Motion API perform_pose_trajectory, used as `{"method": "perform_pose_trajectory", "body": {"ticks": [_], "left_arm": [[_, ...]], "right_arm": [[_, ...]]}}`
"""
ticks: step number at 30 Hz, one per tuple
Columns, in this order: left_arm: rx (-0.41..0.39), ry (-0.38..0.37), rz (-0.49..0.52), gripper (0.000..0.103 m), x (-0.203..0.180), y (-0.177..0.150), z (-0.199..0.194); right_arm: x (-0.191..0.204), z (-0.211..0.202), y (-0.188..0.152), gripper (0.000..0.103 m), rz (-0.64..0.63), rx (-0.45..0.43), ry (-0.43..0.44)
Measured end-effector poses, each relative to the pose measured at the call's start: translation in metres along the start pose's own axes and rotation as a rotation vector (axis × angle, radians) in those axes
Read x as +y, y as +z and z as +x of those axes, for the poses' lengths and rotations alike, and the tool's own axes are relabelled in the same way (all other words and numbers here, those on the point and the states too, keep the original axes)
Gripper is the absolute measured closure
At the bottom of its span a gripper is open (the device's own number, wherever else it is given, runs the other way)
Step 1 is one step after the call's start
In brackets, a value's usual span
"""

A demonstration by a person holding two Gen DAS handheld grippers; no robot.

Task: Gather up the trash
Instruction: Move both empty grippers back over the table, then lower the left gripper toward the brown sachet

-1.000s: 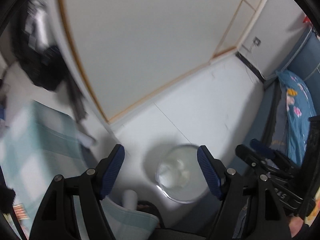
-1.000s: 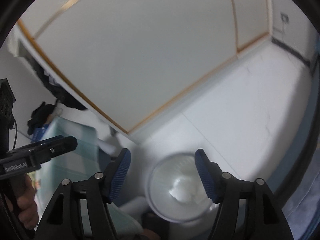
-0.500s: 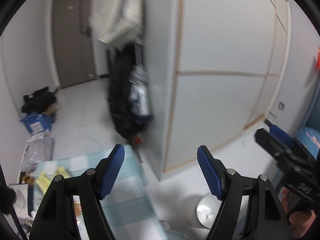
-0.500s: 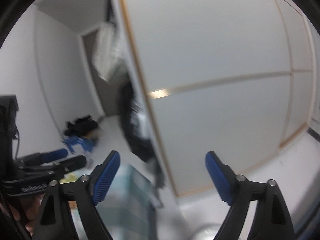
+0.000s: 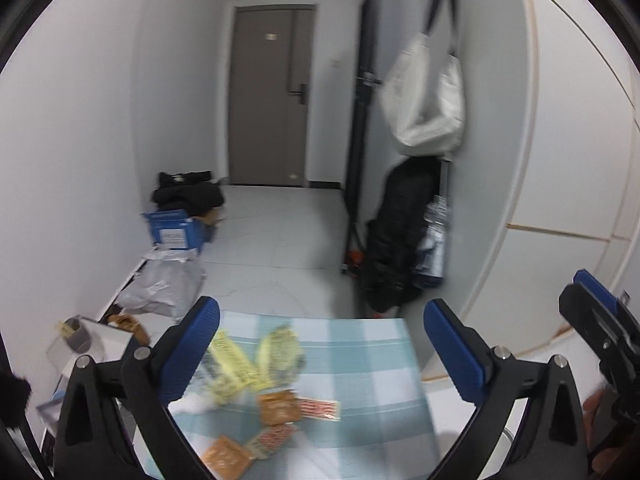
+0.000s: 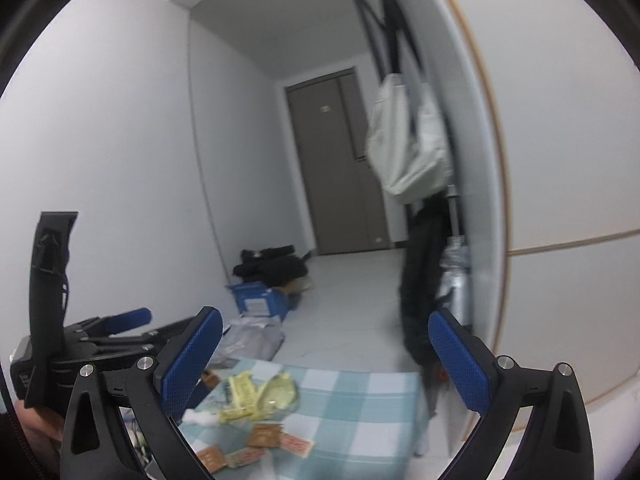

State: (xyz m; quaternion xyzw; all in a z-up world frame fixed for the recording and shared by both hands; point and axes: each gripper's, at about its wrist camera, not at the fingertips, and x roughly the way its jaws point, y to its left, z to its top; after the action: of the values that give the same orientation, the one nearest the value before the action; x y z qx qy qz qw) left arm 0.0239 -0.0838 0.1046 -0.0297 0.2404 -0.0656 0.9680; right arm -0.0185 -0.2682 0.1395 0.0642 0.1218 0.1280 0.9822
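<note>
Several pieces of trash lie on a table with a blue-and-white checked cloth (image 5: 372, 360): yellow wrappers (image 5: 248, 364), orange packets (image 5: 278, 406), a red-and-white wrapper (image 5: 320, 408) and a white crumpled tissue (image 5: 192, 404). The same wrappers (image 6: 256, 396) and packets (image 6: 262, 436) show in the right wrist view. My left gripper (image 5: 320, 352) is open and empty, above the near trash. My right gripper (image 6: 324, 356) is open and empty, above the cloth (image 6: 360, 412). The right gripper also shows at the right edge of the left wrist view (image 5: 600, 320).
A grey door (image 5: 270, 96) is at the end of a hallway. A blue box (image 5: 174, 230), black clothes (image 5: 188, 194) and a grey bag (image 5: 160, 288) lie by the left wall. White bags (image 5: 428, 96) and black bags (image 5: 400, 232) hang on the right by white cabinet panels (image 5: 560, 184).
Both grippers have swung up and left from the white bin on the floor to face the hallway and the table with the trash. Both stay open.
</note>
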Motion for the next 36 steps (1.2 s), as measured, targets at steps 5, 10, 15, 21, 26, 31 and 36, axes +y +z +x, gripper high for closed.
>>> {"method": "perform_pose_trajectory", "body": {"ticks": [5, 10, 15, 21, 26, 31, 36], "left_arm": [[-0.055, 0.063, -0.012, 0.001, 0.031, -0.004, -0.014], [-0.083, 0.063, -0.031, 0.001, 0.071, -0.016, -0.020], [-0.004, 0.051, -0.047, 0.001, 0.098, -0.039, -0.001], [0.142, 0.040, -0.084, 0.001, 0.123, -0.070, 0.034], [0.325, -0.055, -0.093, 0.001, 0.130, -0.103, 0.061], [0.461, -0.092, -0.112, 0.001, 0.133, -0.134, 0.083], [0.569, -0.089, -0.049, 0.001, 0.126, -0.152, 0.091]], "right_arm": [[0.035, 0.021, -0.011, 0.000, -0.020, 0.029, 0.055], [0.064, 0.042, -0.027, 0.000, -0.064, 0.045, 0.073], [0.086, 0.074, -0.052, 0.000, -0.098, 0.137, 0.094], [0.098, 0.113, -0.098, 0.000, -0.108, 0.289, 0.110], [0.096, 0.133, -0.132, 0.000, -0.113, 0.415, 0.115], [0.084, 0.137, -0.150, 0.000, -0.094, 0.473, 0.102], [0.073, 0.137, -0.159, 0.001, -0.086, 0.515, 0.096]]}}
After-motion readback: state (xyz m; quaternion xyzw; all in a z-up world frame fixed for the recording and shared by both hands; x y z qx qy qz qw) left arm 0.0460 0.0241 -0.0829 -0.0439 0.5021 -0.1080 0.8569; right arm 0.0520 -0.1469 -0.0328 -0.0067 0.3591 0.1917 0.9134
